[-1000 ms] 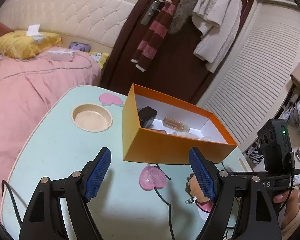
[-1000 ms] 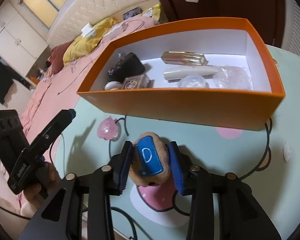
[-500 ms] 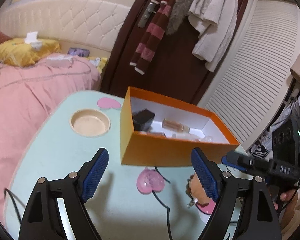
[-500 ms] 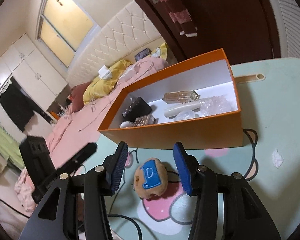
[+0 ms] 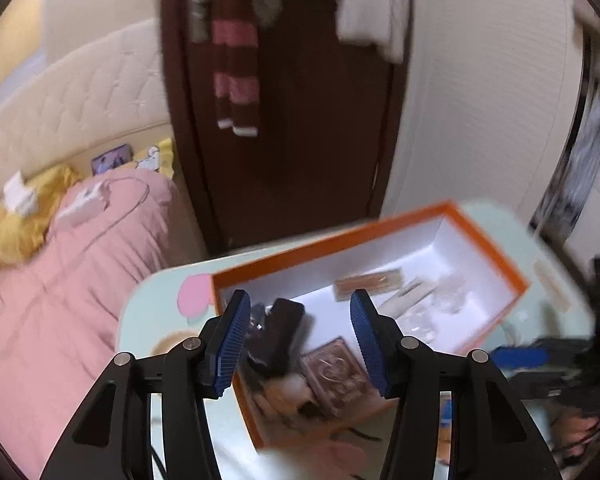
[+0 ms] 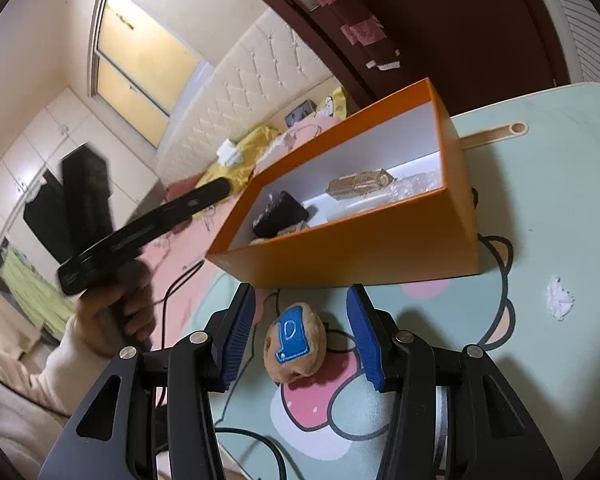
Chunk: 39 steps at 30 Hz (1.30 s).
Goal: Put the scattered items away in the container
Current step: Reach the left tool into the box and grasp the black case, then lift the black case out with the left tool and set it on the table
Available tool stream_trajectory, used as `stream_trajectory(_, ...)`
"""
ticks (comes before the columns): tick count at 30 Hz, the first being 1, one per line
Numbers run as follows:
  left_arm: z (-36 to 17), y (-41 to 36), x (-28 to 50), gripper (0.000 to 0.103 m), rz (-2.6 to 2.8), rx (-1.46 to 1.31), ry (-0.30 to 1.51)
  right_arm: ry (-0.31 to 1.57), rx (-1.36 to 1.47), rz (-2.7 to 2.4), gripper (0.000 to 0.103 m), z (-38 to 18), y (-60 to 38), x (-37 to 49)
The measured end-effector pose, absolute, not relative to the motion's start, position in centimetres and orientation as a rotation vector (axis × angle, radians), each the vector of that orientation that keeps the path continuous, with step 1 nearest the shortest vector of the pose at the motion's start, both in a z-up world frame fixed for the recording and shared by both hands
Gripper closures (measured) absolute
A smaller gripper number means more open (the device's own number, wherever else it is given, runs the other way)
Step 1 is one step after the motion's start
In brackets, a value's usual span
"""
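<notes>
One blue "D" patch [image 6: 291,339] on the brown plush toy [image 6: 296,348].

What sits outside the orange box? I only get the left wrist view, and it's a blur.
Observer: In the right wrist view, a small brown plush toy with a blue patch lies on the table, just in front of the orange box.
Operator: Is the other gripper holding it?
Observer: No. The right gripper is open, with one pad on each side of the toy and a gap on both sides.
Operator: Anything else loose out there?
Observer: A small white scrap lies on the table, to the right of the box.
</notes>
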<state>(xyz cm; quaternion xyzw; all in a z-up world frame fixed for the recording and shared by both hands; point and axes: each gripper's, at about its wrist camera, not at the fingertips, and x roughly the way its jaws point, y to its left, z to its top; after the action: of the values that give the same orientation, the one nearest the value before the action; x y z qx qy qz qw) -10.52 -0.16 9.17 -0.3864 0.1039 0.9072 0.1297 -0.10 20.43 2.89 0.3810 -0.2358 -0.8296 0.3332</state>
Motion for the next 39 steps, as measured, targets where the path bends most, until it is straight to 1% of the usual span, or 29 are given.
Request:
stream_trajectory(2,8.4,1.0,-12.0,0.086,2.564,-1.218,0.444,-0.645,1.012,-2.141,0.054,2.6,20.7,-0.3)
stream_trajectory(4,7.5,1.6,-13.3,0.087,2.483,-1.331,0.511,-0.675,1.028,-2.117,0.054,2.3,20.9,-0.6)
stream_trajectory(7,6.9,1.5,-14.5,0.087,2.45,-1.417,0.492,-0.706,1.032,-2.107,0.054,2.2,21.3,-0.7)
stream_trajectory(8,6.8,1.4,-14.7,0.084,2.445,-1.434,0.492,-0.713,1.029,-2.103,0.054,2.2,21.4,-0.7)
stream_trajectory(9,6.7,1.5,-14.8,0.078,2.443,-1.444,0.504,-0.723,1.025,-2.099,0.054,2.2,21.5,-0.8)
stream_trajectory(11,6.4,1.8,-15.0,0.07,2.436,-1.464,0.534,-0.741,1.022,-2.089,0.054,2.2,21.6,-0.8)
stream_trajectory(12,6.1,2.0,-15.1,0.057,2.42,-1.488,0.553,-0.752,1.026,-2.083,0.054,2.1,21.7,-0.8)
stream_trajectory(13,5.8,2.2,-15.2,0.051,2.401,-1.515,0.573,-0.762,1.029,-2.077,0.054,2.0,21.8,-0.9)
stream_trajectory(14,5.7,2.3,-15.1,0.05,2.396,-1.522,0.576,-0.776,1.033,-2.069,0.054,1.9,22.0,-0.9)
stream_trajectory(15,5.6,2.3,-15.1,0.059,2.395,-1.523,0.574,-0.788,1.036,-2.063,0.054,1.8,22.1,-1.0)
stream_trajectory(16,5.6,2.4,-15.1,0.072,2.393,-1.524,0.572,-0.799,1.038,-2.061,0.054,1.7,22.2,-1.0)
stream_trajectory(20,5.4,2.5,-14.9,0.077,2.387,-1.529,0.564,-0.817,1.043,-2.062,0.054,1.6,22.4,-1.0)
stream_trajectory(23,5.3,2.7,-14.8,0.077,2.383,-1.532,0.558,-0.815,1.045,-2.063,0.054,1.6,22.4,-1.0)
stream_trajectory(30,10.4,1.8,-12.5,0.077,2.461,-1.37,0.379,-0.804,1.047,-2.071,0.054,1.7,22.2,-0.9)
stream_trajectory(34,13.1,0.4,-10.1,0.077,2.5,-1.3,0.228,-0.791,1.043,-2.079,0.054,1.8,22.0,-0.7)
stream_trajectory(39,12.9,-2.3,-6.9,0.077,2.558,-1.333,0.127,-0.768,1.039,-2.097,0.054,1.9,21.8,-0.4)
